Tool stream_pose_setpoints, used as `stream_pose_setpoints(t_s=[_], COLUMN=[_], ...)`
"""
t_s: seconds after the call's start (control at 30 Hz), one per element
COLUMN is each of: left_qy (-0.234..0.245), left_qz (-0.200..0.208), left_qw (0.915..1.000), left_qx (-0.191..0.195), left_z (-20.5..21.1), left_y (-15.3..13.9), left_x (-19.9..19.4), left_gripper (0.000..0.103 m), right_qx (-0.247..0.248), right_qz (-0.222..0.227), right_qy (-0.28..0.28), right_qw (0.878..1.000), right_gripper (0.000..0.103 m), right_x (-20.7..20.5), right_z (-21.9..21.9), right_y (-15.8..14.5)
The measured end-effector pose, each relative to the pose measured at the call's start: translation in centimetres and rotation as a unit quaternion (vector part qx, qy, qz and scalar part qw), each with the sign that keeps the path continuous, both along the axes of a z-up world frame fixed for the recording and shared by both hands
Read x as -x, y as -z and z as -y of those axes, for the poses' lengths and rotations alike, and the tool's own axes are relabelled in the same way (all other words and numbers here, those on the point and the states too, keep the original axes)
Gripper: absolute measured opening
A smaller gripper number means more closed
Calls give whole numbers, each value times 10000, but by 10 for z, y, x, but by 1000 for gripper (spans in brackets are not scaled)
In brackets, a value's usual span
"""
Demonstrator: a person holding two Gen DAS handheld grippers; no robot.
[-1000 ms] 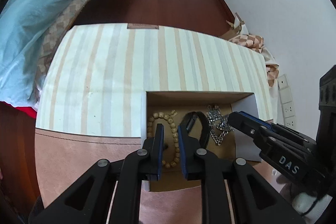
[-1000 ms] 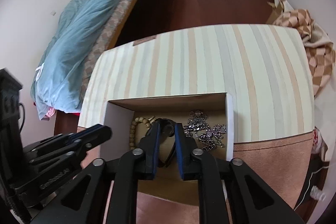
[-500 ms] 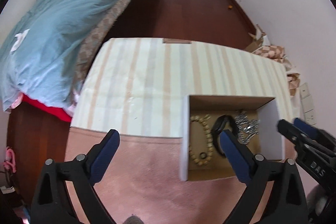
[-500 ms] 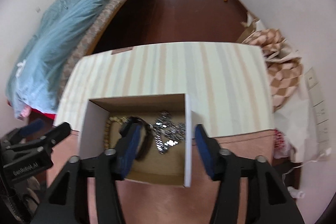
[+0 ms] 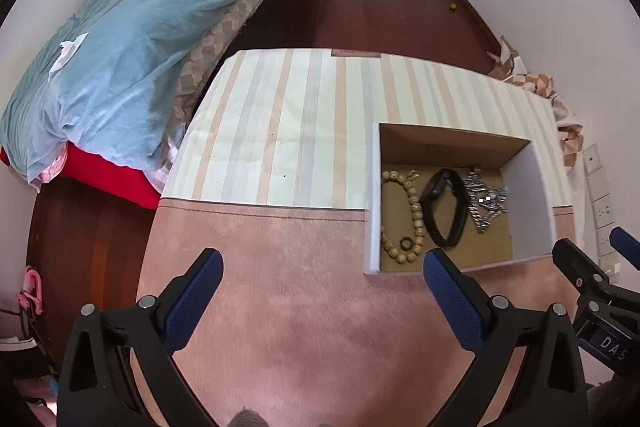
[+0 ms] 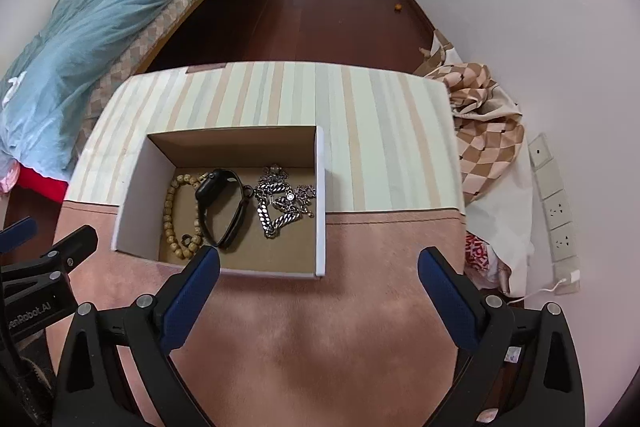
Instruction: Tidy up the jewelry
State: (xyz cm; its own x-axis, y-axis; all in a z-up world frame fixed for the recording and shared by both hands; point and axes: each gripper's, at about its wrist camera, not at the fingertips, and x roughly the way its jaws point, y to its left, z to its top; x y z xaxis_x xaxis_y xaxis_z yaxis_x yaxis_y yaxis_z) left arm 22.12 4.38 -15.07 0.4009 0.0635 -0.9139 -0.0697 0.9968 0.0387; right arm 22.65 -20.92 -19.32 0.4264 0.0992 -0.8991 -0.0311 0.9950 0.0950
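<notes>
both hand-held grippers [image 5: 322,265] [image 6: 318,263] wide apart, empty, jewelry in box [image 6: 320,187]

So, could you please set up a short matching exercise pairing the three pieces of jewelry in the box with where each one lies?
Things:
1. wooden bead bracelet
2. black watch
3. silver chain

Places in the cardboard box, seen from the right wrist view:
A. middle
B. by the right wall
C. by the left wall

Pairs: 1-C, 2-A, 3-B
</notes>
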Motion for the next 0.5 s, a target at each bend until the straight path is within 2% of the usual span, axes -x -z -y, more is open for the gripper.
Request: stream_pose_setpoints(t_s=[0.27, 0.5], left_qy=[51, 119], left_qz=[533, 1011], left_qw=[9985, 9946], left_qx=[147, 197], left_z=[3, 4], left_y=[-64, -124], left_x=[46, 98], left_gripper=[102, 102], right_qx=[-32, -22], right_qz=[496, 1003], right_qy=[136, 255], right_qw=[9987, 9946], right_gripper=[101, 101], right_x=[45, 104], right_z=[9, 21], right_y=[-63, -127])
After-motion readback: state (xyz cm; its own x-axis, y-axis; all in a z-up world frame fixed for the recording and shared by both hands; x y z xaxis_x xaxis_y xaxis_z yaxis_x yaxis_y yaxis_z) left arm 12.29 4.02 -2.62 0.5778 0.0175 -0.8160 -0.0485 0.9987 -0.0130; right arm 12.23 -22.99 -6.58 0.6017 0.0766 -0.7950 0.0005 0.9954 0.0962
